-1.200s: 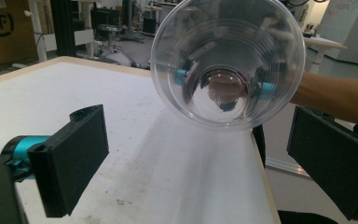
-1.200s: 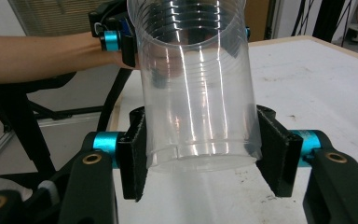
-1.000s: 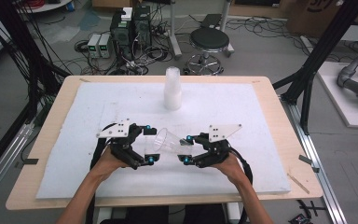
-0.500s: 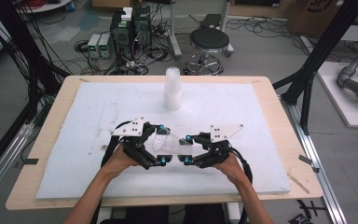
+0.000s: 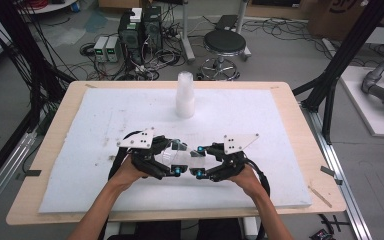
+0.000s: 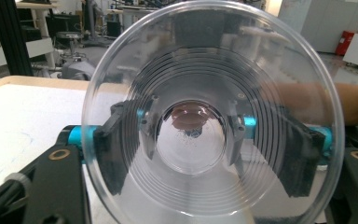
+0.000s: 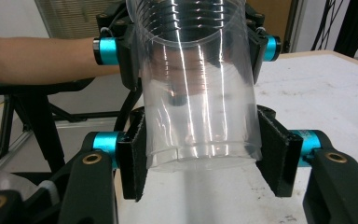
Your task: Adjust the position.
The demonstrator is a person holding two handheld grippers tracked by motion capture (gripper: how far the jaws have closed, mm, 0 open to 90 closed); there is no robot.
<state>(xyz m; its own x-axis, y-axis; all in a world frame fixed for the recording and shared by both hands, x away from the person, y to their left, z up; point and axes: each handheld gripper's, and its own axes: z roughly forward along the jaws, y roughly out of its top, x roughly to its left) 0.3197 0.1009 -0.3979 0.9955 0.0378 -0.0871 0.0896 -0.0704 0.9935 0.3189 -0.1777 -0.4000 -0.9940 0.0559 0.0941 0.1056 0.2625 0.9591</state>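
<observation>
A clear plastic cup (image 5: 187,157) lies level in the air, just above the white mat (image 5: 95,125), between my two grippers. My right gripper (image 5: 199,161) is shut on its narrow base end; in the right gripper view its pads (image 7: 135,154) press the cup (image 7: 196,102) from both sides. My left gripper (image 5: 177,157) has just been closing, and its jaws now clamp the wide mouth end. Beyond the cup, the right gripper view shows the left gripper (image 7: 189,46). In the left gripper view I look straight into the cup's mouth (image 6: 205,200), with my left gripper (image 6: 205,149) around it.
A stack of clear cups (image 5: 185,95) stands upright at the back middle of the mat. The mat lies on a wooden table (image 5: 310,150). Beyond the far edge, a stool (image 5: 223,45) and computer boxes (image 5: 140,30) stand on the floor.
The left gripper moved right to the cup, and its jaws, open around the cup before, have closed on the mouth end. The right gripper kept still, holding the cup.
</observation>
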